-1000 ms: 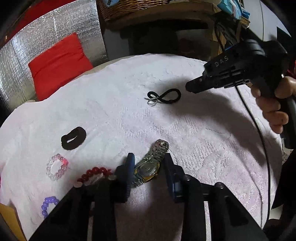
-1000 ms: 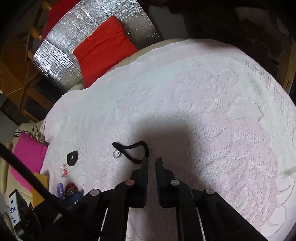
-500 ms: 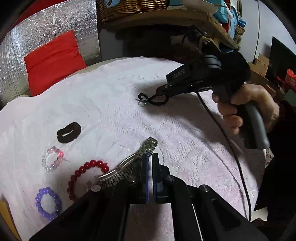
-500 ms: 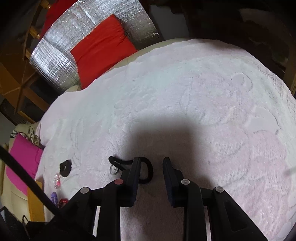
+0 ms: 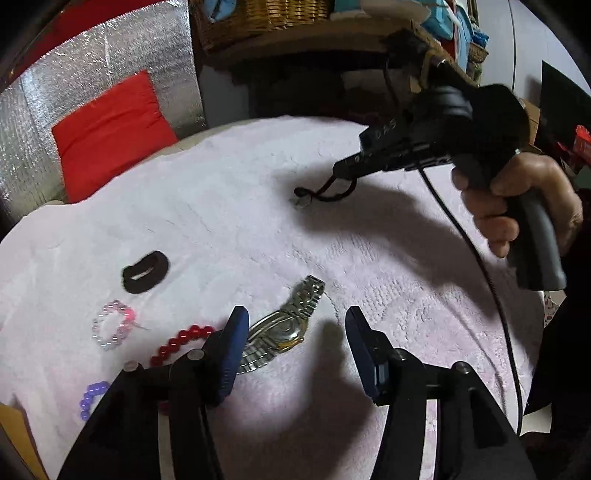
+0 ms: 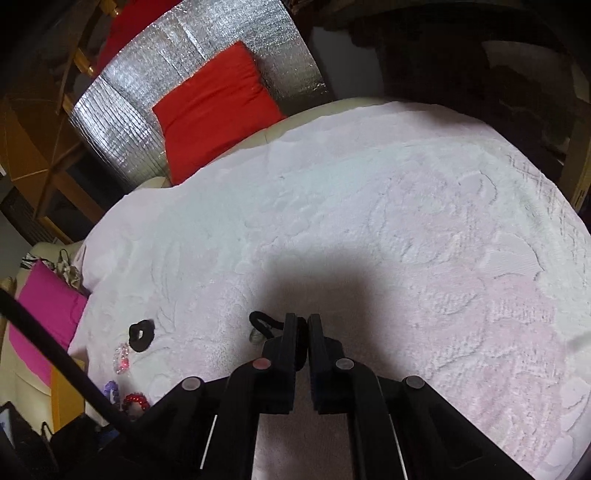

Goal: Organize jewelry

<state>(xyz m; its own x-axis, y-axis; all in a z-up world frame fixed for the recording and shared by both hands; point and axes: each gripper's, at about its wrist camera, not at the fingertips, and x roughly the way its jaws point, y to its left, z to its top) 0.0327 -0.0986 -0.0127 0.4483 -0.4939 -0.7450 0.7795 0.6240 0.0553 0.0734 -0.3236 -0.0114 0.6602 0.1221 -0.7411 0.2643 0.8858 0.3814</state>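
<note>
A metal wristwatch (image 5: 284, 328) lies on the pink-white cloth (image 5: 229, 221), just ahead of my open, empty left gripper (image 5: 293, 321). Beside it lie a red bead bracelet (image 5: 177, 343), a pink bead bracelet (image 5: 112, 325), a purple bead bracelet (image 5: 90, 398) and a black hair tie (image 5: 146, 271). My right gripper (image 6: 303, 321) is shut on a black cord with a clear pendant (image 6: 260, 325), also seen in the left wrist view (image 5: 325, 194), where the right gripper (image 5: 341, 173) pinches it.
A red cushion (image 5: 107, 136) leans on silver foil at the back left. A wicker basket (image 5: 266, 18) stands on a shelf behind the table. A pink cushion (image 6: 44, 317) lies off the left edge. The right gripper's cable (image 5: 480, 266) hangs over the cloth.
My left gripper has opened and let go of the watch, which now lies on the cloth. My right gripper has closed on the black cord.
</note>
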